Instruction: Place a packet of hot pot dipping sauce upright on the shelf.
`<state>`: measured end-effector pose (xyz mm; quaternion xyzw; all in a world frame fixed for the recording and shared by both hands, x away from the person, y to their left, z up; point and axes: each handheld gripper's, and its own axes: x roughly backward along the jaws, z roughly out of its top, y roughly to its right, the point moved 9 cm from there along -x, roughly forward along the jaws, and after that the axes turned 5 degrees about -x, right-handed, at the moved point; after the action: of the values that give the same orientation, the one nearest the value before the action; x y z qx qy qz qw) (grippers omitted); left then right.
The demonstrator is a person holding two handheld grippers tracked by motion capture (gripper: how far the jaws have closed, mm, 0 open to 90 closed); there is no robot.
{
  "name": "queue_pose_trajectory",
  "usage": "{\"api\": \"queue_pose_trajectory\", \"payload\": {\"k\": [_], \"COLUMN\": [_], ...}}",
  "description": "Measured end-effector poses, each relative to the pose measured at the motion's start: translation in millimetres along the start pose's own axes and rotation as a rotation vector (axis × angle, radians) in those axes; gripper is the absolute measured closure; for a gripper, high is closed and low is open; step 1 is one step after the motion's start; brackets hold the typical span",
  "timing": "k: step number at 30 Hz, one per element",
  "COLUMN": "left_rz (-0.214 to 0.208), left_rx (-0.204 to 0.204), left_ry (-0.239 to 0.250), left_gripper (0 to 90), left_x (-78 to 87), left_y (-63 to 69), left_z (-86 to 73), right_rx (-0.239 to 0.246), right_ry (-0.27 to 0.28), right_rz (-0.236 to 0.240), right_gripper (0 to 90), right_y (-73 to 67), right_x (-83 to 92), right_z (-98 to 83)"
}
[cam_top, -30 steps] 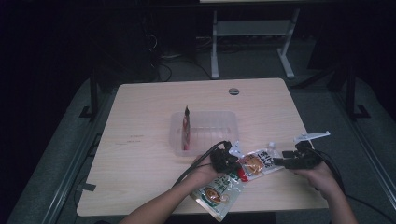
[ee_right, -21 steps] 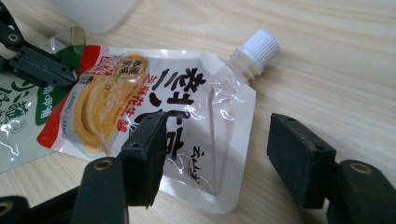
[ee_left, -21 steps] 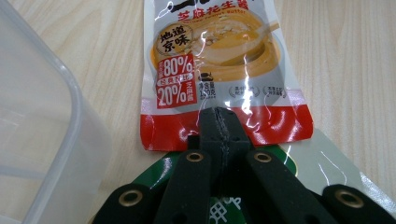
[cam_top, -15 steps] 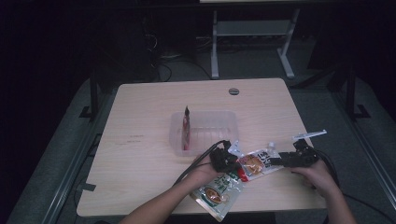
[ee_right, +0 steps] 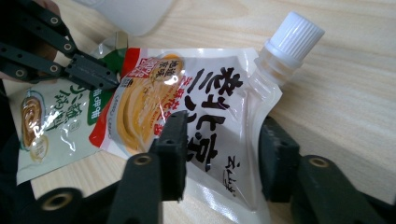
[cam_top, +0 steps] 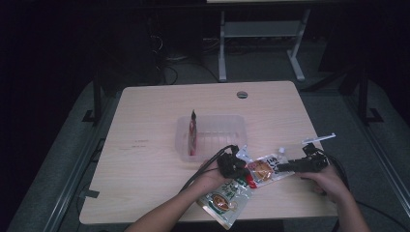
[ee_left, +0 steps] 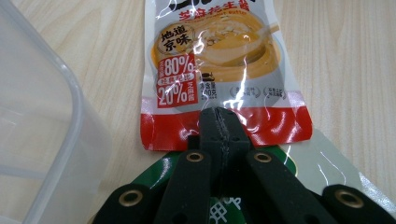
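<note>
Near the table's (cam_top: 145,125) front edge, toward its right corner, a spouted sauce pouch (cam_top: 263,168) lies flat between the two hands, with its white screw cap (ee_right: 293,31) pointing toward the right edge. The left gripper (ee_left: 223,122) has its jaws pressed together on the pouch's red bottom seam, pinning that end. The right gripper (ee_right: 223,154) comes in from the spout end; its jaws have just been closing and now straddle the pouch's upper part, one to each side, but the pads do not appear to press on it yet. A green-labelled packet (cam_top: 225,197) lies partly under the pouch's bottom end, at the front edge. Behind both stands a clear plastic tub (cam_top: 232,126) at the table's middle, with a slim packet (cam_top: 193,134) upright against its left wall.

The step looks like taking a two-handed hold so the pouch can go into the tub. To do it well, the right jaws should close on the stiff shoulder just below the cap, not on the soft belly, which would bulge and slip. The left pinch should hold only the red seam and keep clear of the green packet beneath, or that may lift with it. Both hands should then rise together and keep the pouch taut.
</note>
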<state>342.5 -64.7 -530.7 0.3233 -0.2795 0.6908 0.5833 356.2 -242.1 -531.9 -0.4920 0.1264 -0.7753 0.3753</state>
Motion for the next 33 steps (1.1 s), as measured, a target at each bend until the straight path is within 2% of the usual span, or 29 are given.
{"api": "queue_pose_trajectory", "payload": {"k": [3,6,11,15,18,22,26,30,33], "left_rz": [-0.002,-0.002,-0.007,-0.005,-0.006,-0.003,-0.004,0.004,-0.001], "left_rx": [0.002,-0.001,-0.005,-0.004,-0.009,-0.016,-0.005,-0.006,0.012], "left_ry": [0.001,0.001,-0.006,-0.003,-0.008,-0.007,-0.004,-0.008,-0.001], "left_gripper": [89.9,89.9,89.9,89.9,89.9,89.9,89.9,89.9,89.8], "left_x": [0.1,0.2,0.9,0.9,1.3,1.4,1.2,1.3,1.0], "left_y": [-0.1,-0.1,-0.4,-0.2,-0.6,-1.2,-0.3,-0.6,-0.8], "left_z": [-0.2,-0.3,-1.3,-1.1,-1.6,-1.4,-1.0,-1.4,-1.1], "right_rx": [0.026,0.042,0.099,0.128,0.148,0.163,0.189,0.209,0.236], "right_ry": [-0.006,0.015,0.033,0.060,0.060,0.076,0.096,0.132,0.142], "right_rz": [0.020,0.041,0.045,0.059,0.069,0.129,0.184,0.211,0.221], "right_gripper": [67.1,73.9,83.5,86.3,88.3,89.2,89.6,89.8,89.9], "right_y": [-1.5,-5.5,-12.5,-18.8,-23.2,-32.4,-44.8,-53.8,-63.4], "right_x": [1.5,7.0,11.5,15.6,17.0,21.3,25.5,28.3,29.8], "right_z": [-1.3,1.4,5.0,8.8,9.3,11.3,14.4,18.7,21.4]}}
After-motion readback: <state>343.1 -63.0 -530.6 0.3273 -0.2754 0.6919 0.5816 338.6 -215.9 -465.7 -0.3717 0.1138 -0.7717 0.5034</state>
